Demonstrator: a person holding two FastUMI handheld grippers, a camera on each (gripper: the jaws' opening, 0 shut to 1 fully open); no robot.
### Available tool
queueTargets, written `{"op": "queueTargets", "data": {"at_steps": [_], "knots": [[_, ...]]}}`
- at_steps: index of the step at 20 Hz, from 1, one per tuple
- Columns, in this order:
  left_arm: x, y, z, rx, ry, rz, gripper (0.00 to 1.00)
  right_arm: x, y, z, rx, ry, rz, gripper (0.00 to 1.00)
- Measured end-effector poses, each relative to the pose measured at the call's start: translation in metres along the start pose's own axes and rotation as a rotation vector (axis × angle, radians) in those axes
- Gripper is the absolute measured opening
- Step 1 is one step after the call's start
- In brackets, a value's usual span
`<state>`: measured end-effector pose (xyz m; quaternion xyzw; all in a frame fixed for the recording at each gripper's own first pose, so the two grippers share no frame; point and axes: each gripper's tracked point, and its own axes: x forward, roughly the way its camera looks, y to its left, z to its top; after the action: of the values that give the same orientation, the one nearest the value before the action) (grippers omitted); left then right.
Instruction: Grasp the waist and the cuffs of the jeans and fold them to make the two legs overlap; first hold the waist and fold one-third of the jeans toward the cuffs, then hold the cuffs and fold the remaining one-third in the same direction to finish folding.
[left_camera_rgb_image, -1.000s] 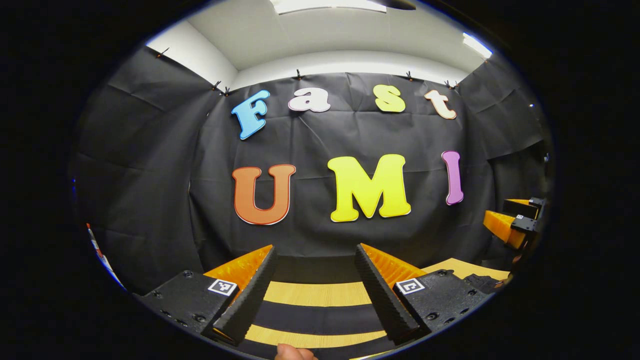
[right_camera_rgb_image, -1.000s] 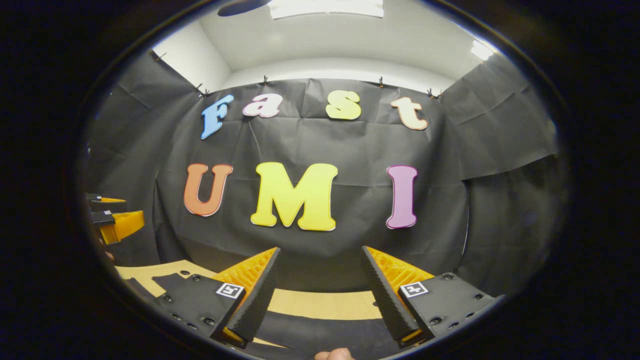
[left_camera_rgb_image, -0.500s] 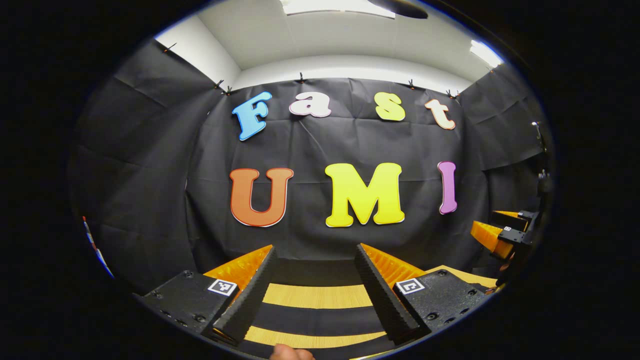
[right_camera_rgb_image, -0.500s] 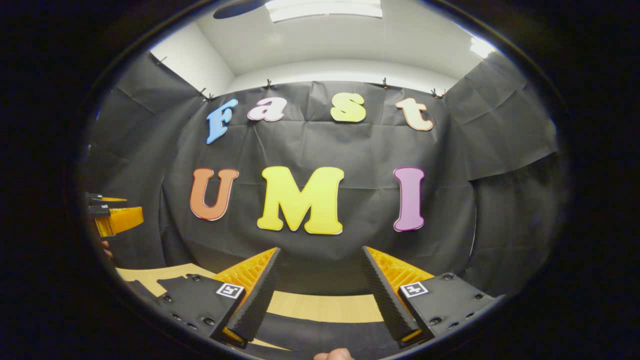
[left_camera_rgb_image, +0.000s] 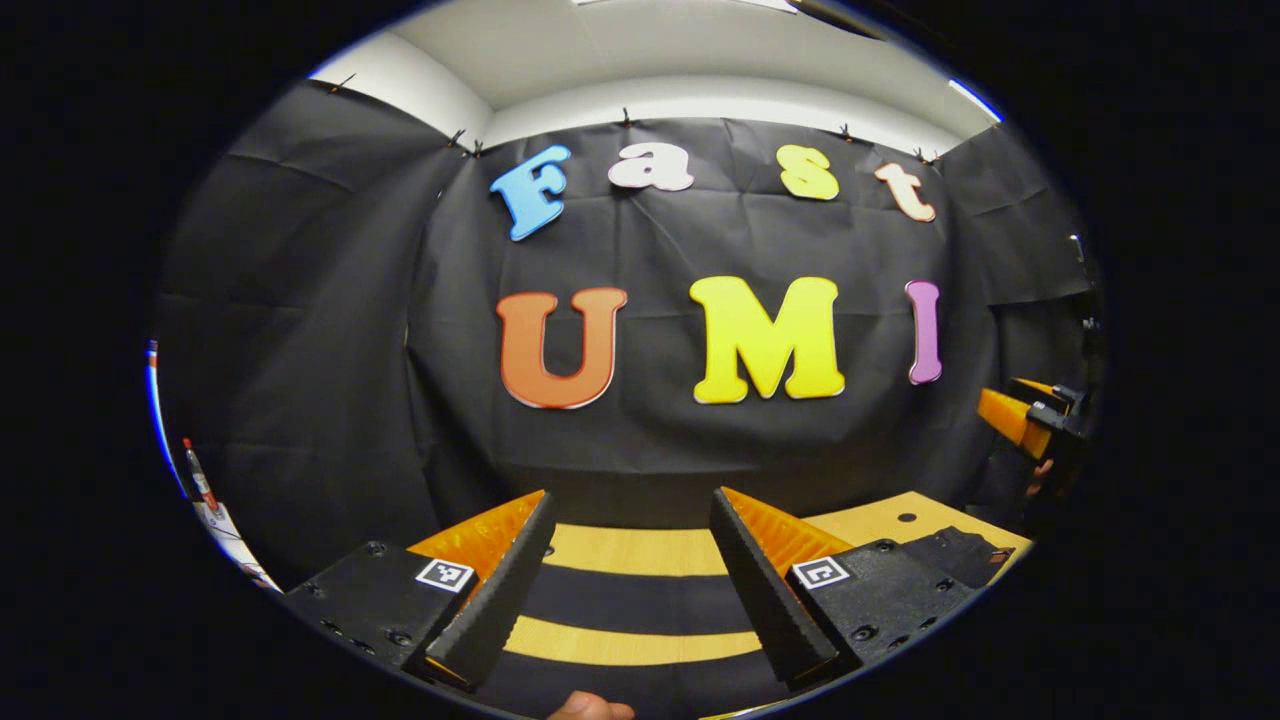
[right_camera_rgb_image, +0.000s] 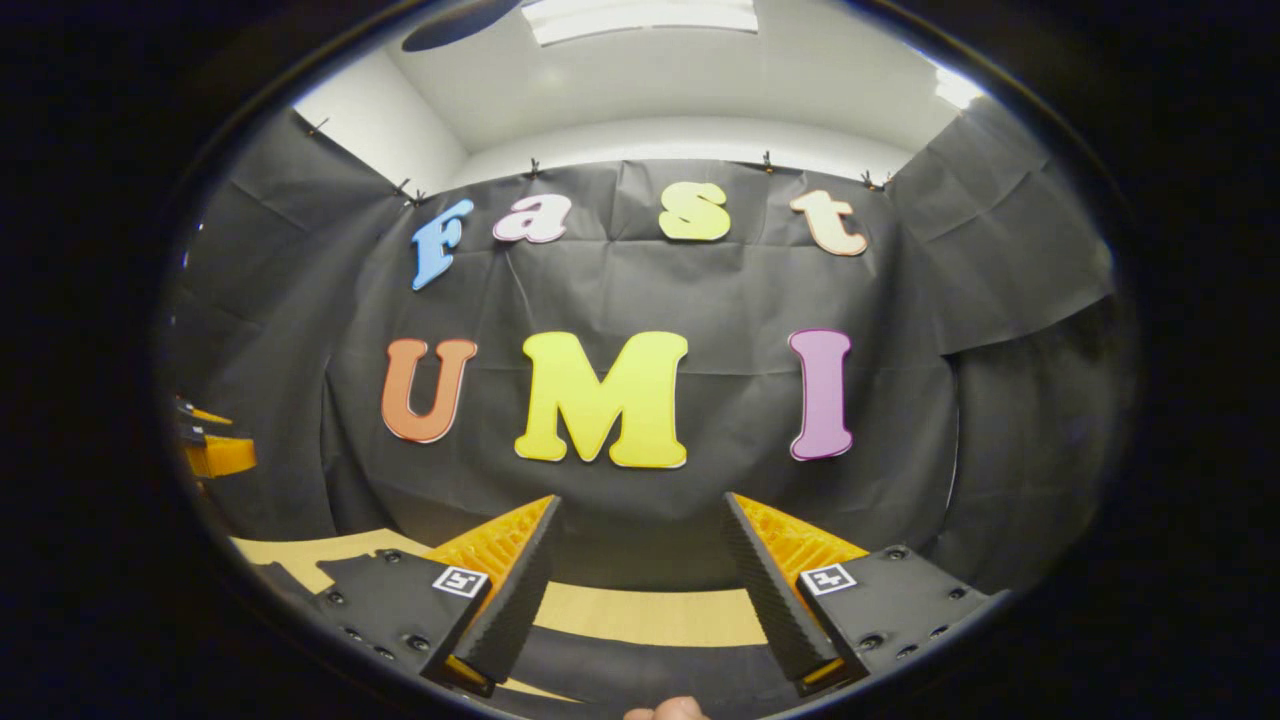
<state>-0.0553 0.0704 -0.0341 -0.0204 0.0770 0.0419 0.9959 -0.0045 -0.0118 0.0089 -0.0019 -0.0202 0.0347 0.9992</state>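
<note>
Left tongs (left_camera_rgb_image: 630, 585): spread, nothing between the fingers, held above the worktop (left_camera_rgb_image: 640, 550) and aimed at the booth wall.

Jeans (left_camera_rgb_image: 640, 600): dark cloth lying in bands across the pale worktop beneath both tongs, toward its near edge; a further dark piece (left_camera_rgb_image: 960, 550) sits near the right corner. Waist and cuffs cannot be told apart.

Right tongs (right_camera_rgb_image: 640, 585): spread, empty, likewise raised over the cloth.

Progress: no grasp made; by my reckoning all folds remain, though the jeans' present lay is largely hidden.
</note>
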Motion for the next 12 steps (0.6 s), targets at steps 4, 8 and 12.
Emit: {"op": "queueTargets", "data": {"at_steps": [4, 8, 12], "knots": [[-0.023, 0.071, -0.066, -0.165, 0.186, 0.164, 1.0, 0.002, -0.018, -0.012, -0.013, 0.041, -0.019, 0.97], [-0.053, 0.112, -0.14, -0.455, 0.41, 0.309, 0.98, 0.002, -0.03, -0.022, -0.032, 0.082, -0.023, 0.99], [-0.066, 0.117, -0.205, -0.758, 0.574, 0.409, 0.98, 0.003, -0.044, -0.027, -0.052, 0.106, -0.049, 0.94]]}}
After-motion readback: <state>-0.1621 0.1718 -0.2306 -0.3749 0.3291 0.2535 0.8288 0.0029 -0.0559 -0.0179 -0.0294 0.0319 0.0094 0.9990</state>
